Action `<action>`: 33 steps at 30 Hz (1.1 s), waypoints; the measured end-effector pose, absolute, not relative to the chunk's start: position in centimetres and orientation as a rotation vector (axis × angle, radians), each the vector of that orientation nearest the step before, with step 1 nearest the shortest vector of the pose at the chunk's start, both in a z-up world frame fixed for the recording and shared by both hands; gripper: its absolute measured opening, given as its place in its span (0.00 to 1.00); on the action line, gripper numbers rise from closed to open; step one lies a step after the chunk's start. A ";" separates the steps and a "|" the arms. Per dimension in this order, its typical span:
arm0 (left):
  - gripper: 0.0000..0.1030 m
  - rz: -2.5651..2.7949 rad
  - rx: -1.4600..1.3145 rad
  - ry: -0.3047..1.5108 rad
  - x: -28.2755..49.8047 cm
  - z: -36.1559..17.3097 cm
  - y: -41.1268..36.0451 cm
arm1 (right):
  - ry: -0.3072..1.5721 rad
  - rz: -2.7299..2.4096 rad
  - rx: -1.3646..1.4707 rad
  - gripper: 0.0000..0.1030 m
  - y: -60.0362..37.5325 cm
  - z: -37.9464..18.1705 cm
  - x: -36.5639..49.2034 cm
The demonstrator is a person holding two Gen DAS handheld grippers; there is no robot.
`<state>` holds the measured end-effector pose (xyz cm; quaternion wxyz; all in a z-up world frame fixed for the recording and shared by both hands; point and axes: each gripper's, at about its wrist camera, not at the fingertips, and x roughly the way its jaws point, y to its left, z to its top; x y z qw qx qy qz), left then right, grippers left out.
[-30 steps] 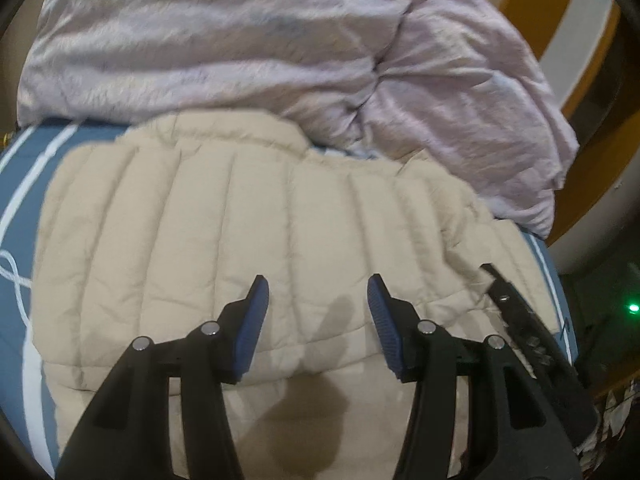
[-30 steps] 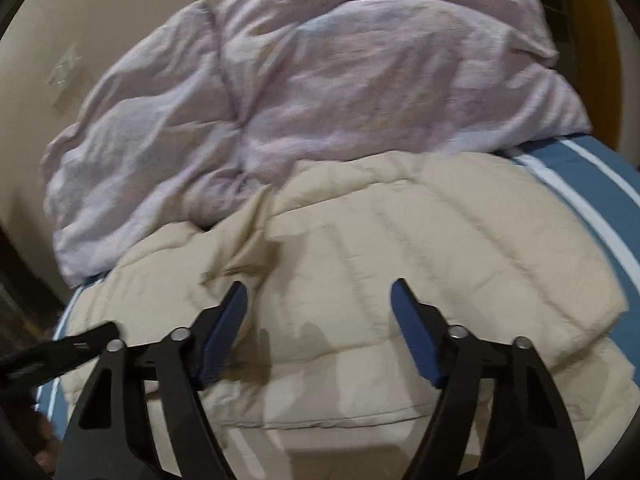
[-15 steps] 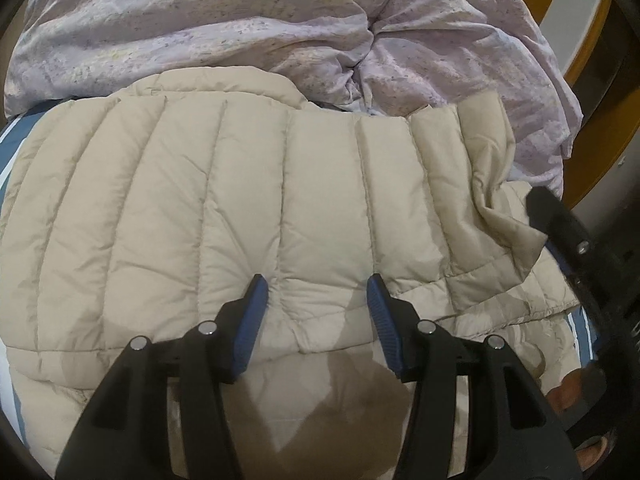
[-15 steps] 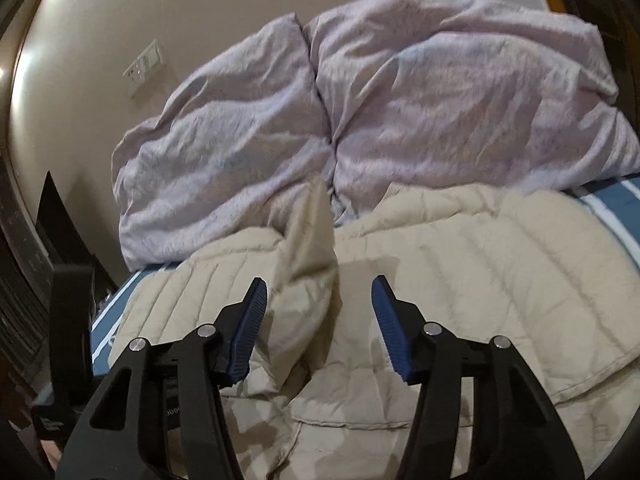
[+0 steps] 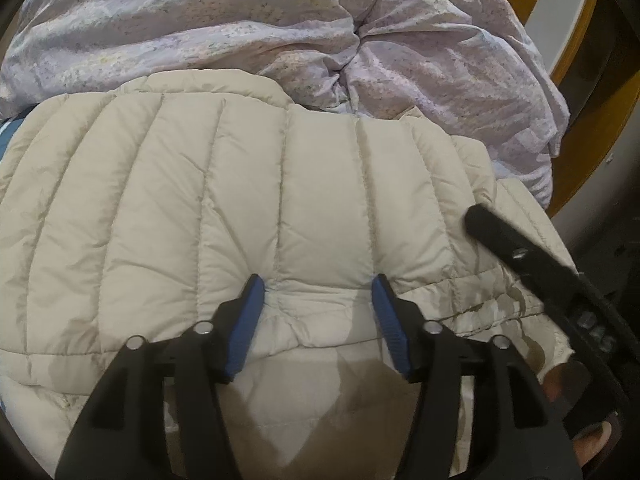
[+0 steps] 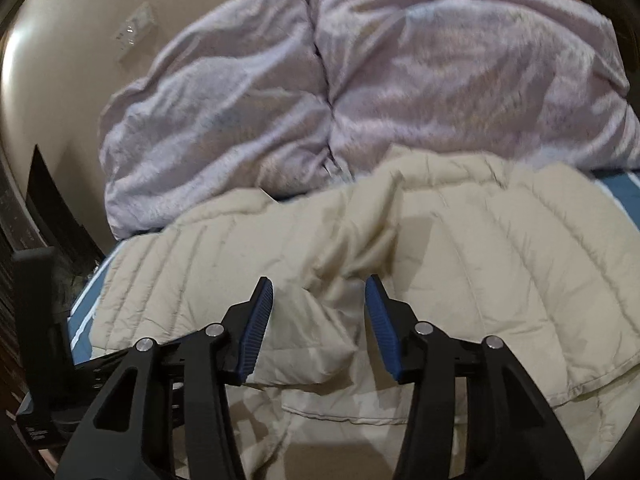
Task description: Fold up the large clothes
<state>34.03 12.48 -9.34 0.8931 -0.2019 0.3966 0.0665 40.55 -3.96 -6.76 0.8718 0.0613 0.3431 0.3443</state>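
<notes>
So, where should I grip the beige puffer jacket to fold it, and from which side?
Probably the padded hem edge of the beige puffer jacket, from the near side: that top layer ends in a free, thick rim facing the left tool, whose jaws are opening around it.

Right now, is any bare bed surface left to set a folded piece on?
Little. The beige puffer jacket covers most of the bed; the lilac duvet fills the far side. Blue striped sheet shows only as slivers: beside the jacket's far right edge, and along its left edge in the right wrist view.
</notes>
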 end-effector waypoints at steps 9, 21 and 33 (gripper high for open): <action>0.62 0.114 -0.353 0.830 34.1 -9.4 12.1 | 0.902 0.644 0.022 0.48 -2.3 -9.8 41.9; 0.65 0.156 -0.261 0.830 31.9 -7.8 11.1 | 0.915 0.638 0.042 0.62 -3.6 -8.6 41.4; 0.66 0.231 -0.260 0.826 24.7 -6.3 13.0 | 0.926 0.475 0.093 0.66 -11.1 -7.6 40.4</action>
